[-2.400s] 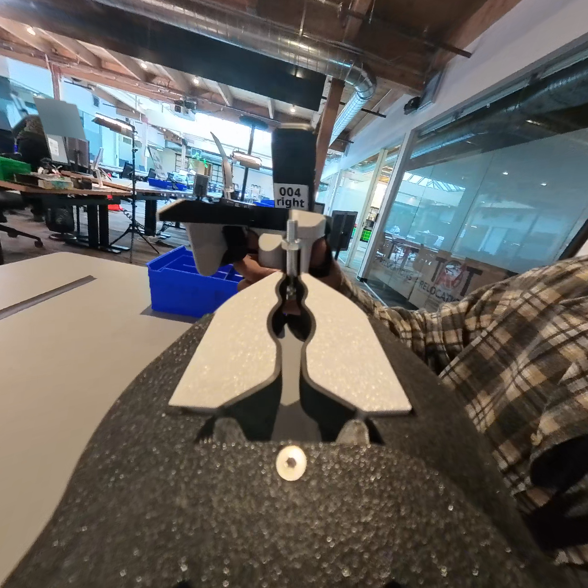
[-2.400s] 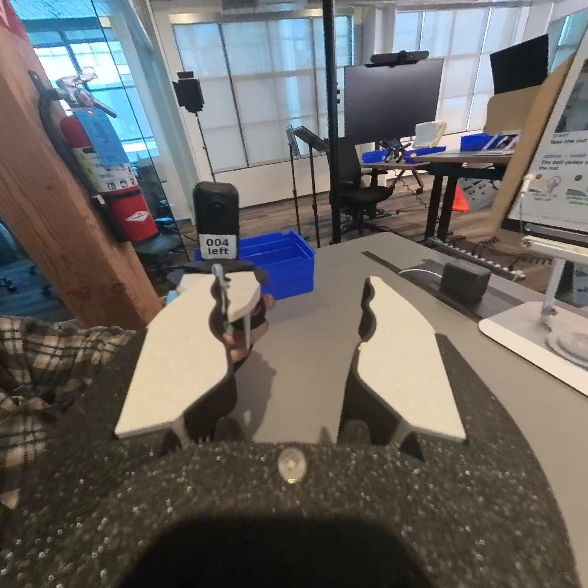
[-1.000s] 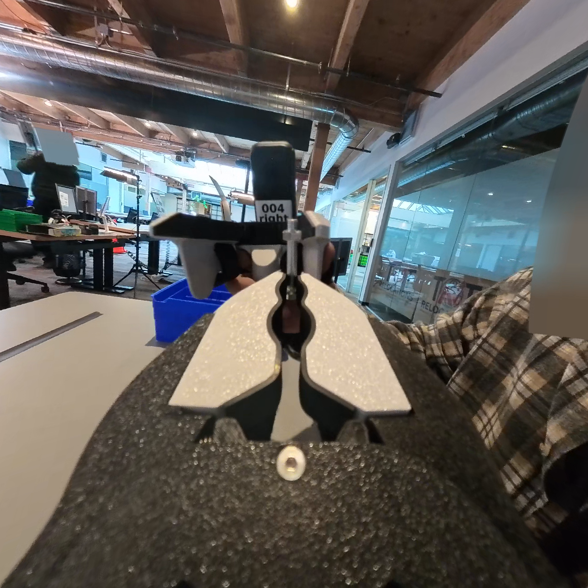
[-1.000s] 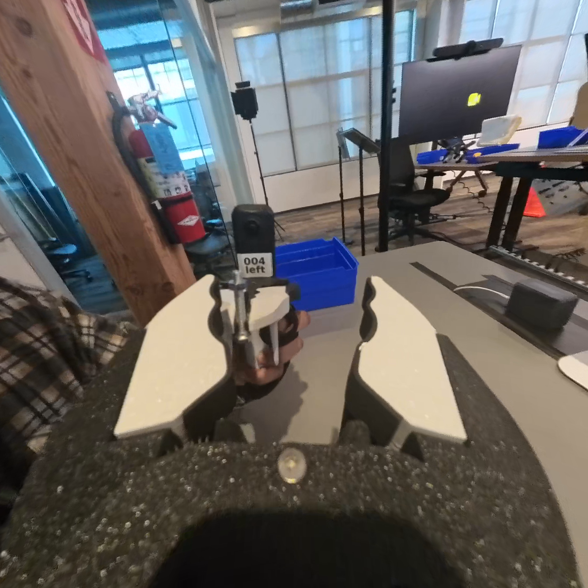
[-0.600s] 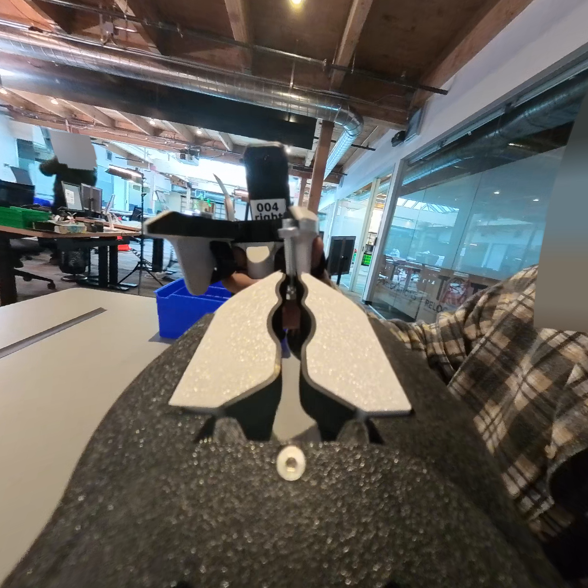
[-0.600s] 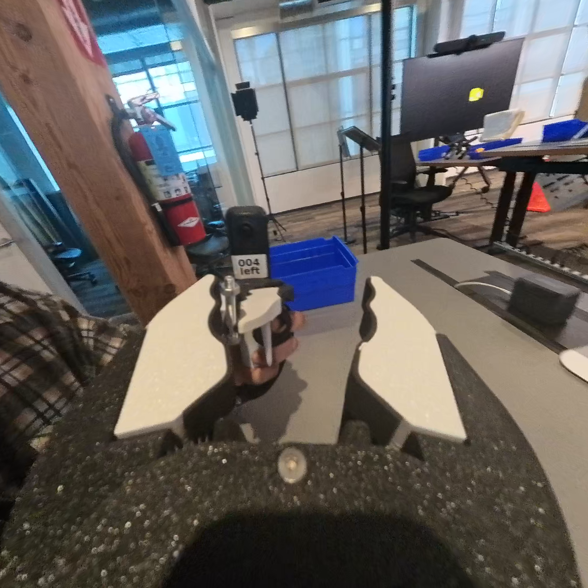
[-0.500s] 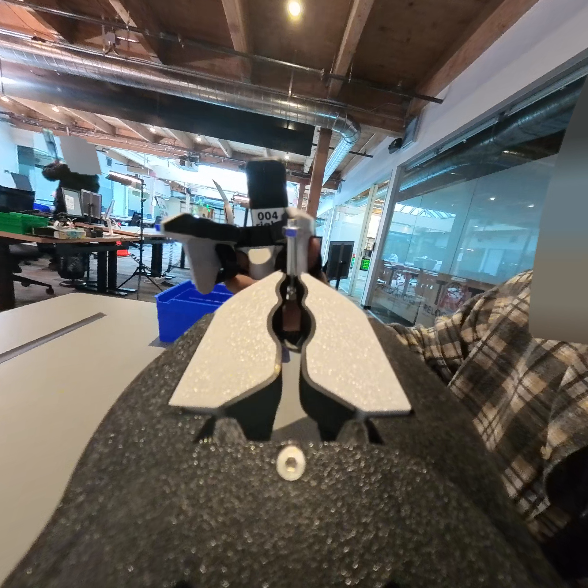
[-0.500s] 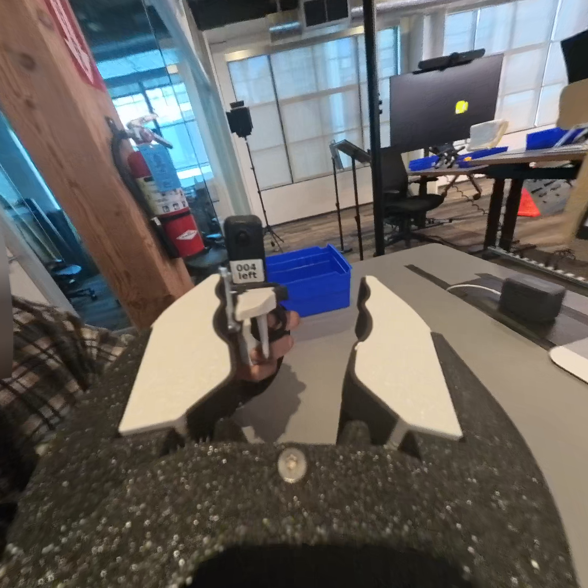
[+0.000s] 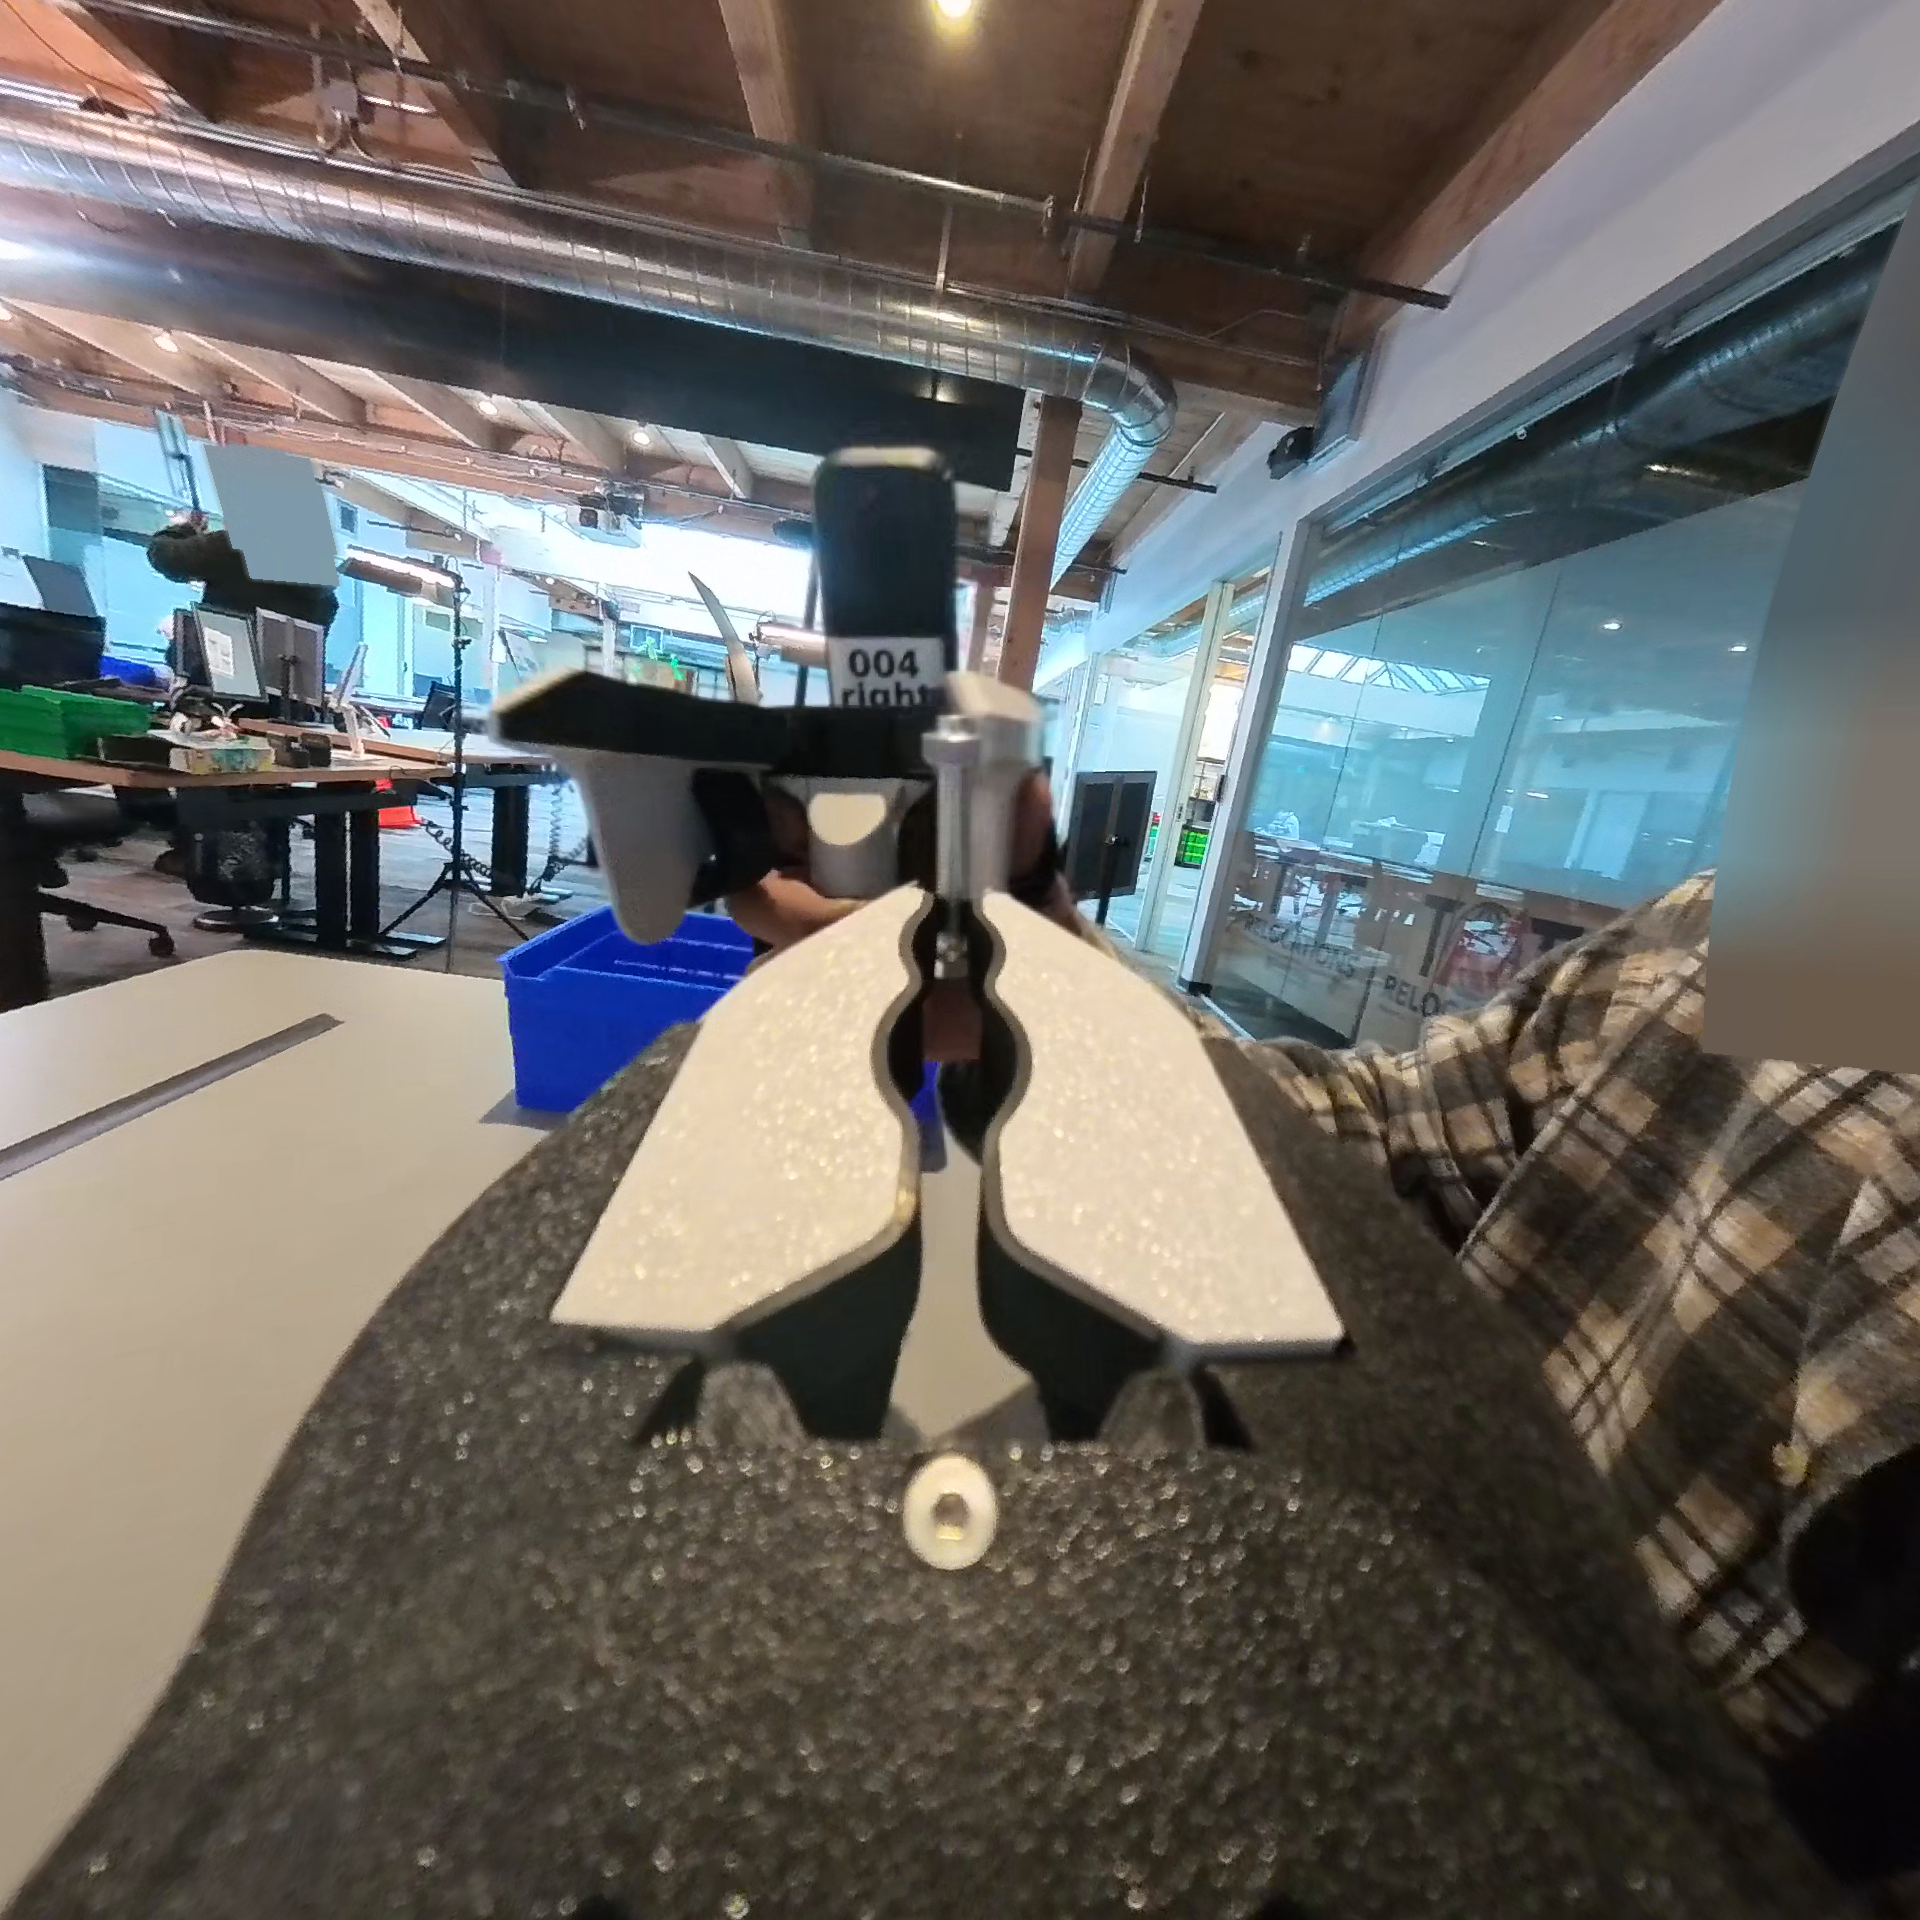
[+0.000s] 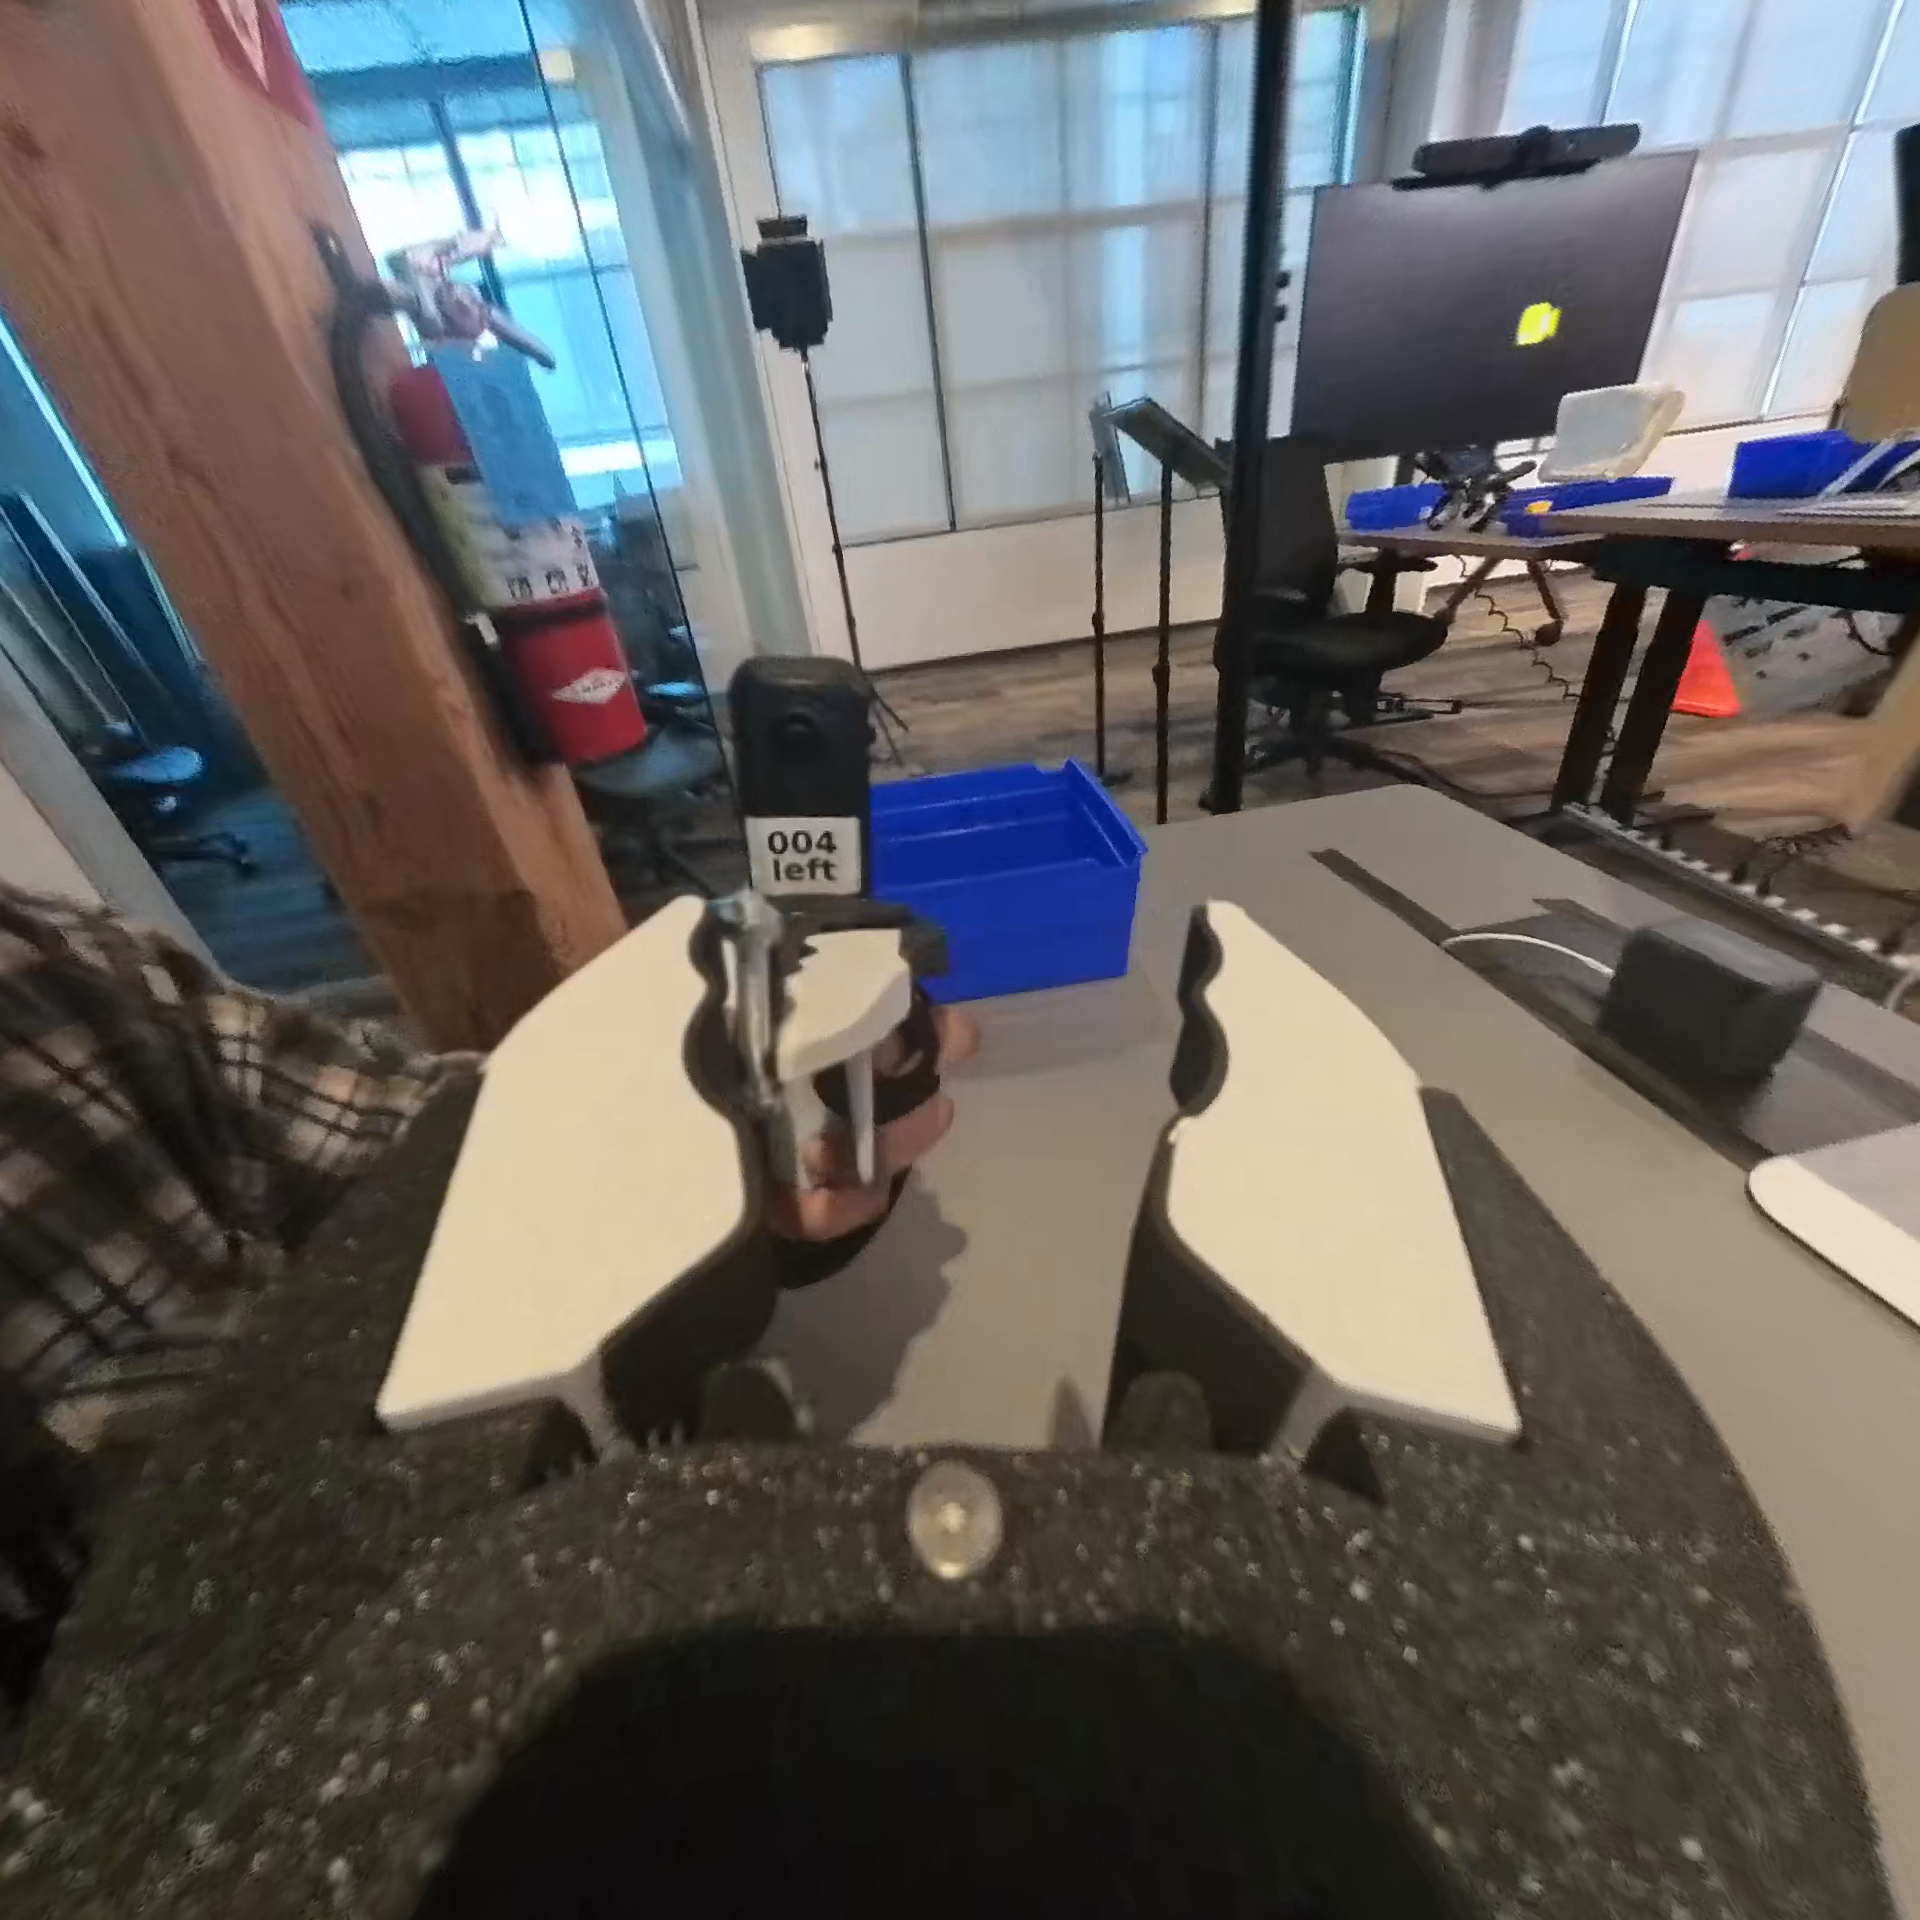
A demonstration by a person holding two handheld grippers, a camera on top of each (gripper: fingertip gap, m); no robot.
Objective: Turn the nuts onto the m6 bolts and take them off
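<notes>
Left wrist view
Room: open workshop, timber beams and a ribbed duct overhead, glass partitions to my right.
Surface: pale grey table (image 9: 156,1195), with a blue bin (image 9: 613,997) at its far edge.
My left gripper (image 9: 951,940): fingers nearly together, clamped on the lower shank of a silver bolt (image 9: 953,821).
Bolt: upright, head on top, rising clear above my fingertips.
My right gripper (image 9: 821,821): facing me just behind the bolt, fingers spread wide; one grey finger (image 9: 644,852) hangs well left of the shank.
Sleeve: plaid sleeve (image 9: 1558,1195), lower right.

Right wrist view
Room: wooden post with a red fire extinguisher (image 10: 561,644) to the left; windows, dark monitor (image 10: 1475,301), office chair and desks beyond.
Surface: grey table (image 10: 1299,935); blue bin (image 10: 997,883) at the back, small black box (image 10: 1704,997) to the right.
My right gripper (image 10: 951,997): fingers wide apart, gripping nothing.
Bolt (image 10: 753,1008): just beside my left-hand finger (image 10: 582,1122), held upright by my left gripper (image 10: 774,1049).
Nut: cannot tell; none can be made out on the shank.
</notes>
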